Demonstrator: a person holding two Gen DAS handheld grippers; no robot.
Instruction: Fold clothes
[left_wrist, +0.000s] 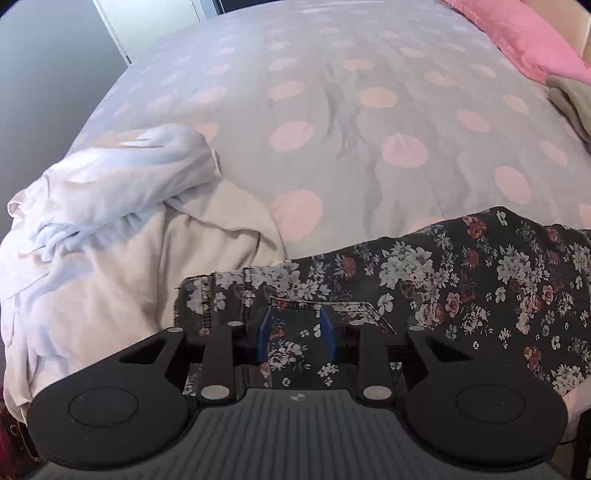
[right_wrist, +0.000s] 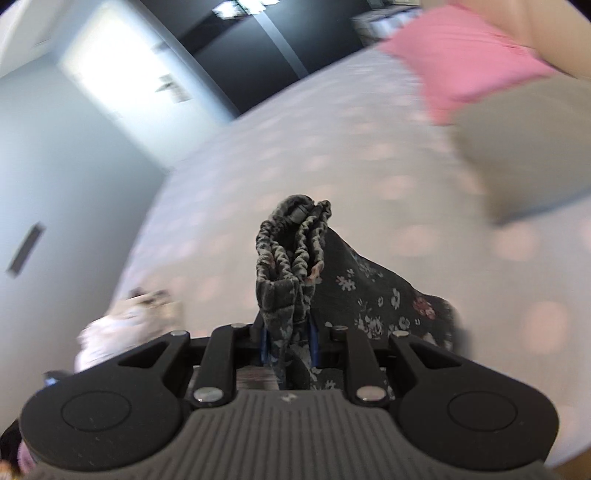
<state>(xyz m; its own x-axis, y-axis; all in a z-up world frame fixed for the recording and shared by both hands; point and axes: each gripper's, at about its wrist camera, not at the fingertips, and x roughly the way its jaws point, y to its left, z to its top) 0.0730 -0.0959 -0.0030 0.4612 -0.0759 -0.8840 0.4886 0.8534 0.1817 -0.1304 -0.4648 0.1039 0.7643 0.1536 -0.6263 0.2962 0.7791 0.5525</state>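
Observation:
A dark floral garment (left_wrist: 461, 273) lies across the near edge of the bed. Over its hemmed corner sits my left gripper (left_wrist: 295, 332), open, its blue pads (left_wrist: 264, 334) apart with flat fabric showing between them. In the right wrist view the same floral garment (right_wrist: 369, 295) hangs lifted off the bed. My right gripper (right_wrist: 289, 345) is shut on its bunched elastic waistband (right_wrist: 291, 240), which sticks up past the fingers. That view is motion-blurred.
A grey bedspread with pink dots (left_wrist: 332, 110) covers the bed. A crumpled pile of white and cream clothes (left_wrist: 110, 221) lies at the near left. A pink pillow (left_wrist: 524, 37) and an olive-grey cloth (left_wrist: 572, 103) sit at the far right.

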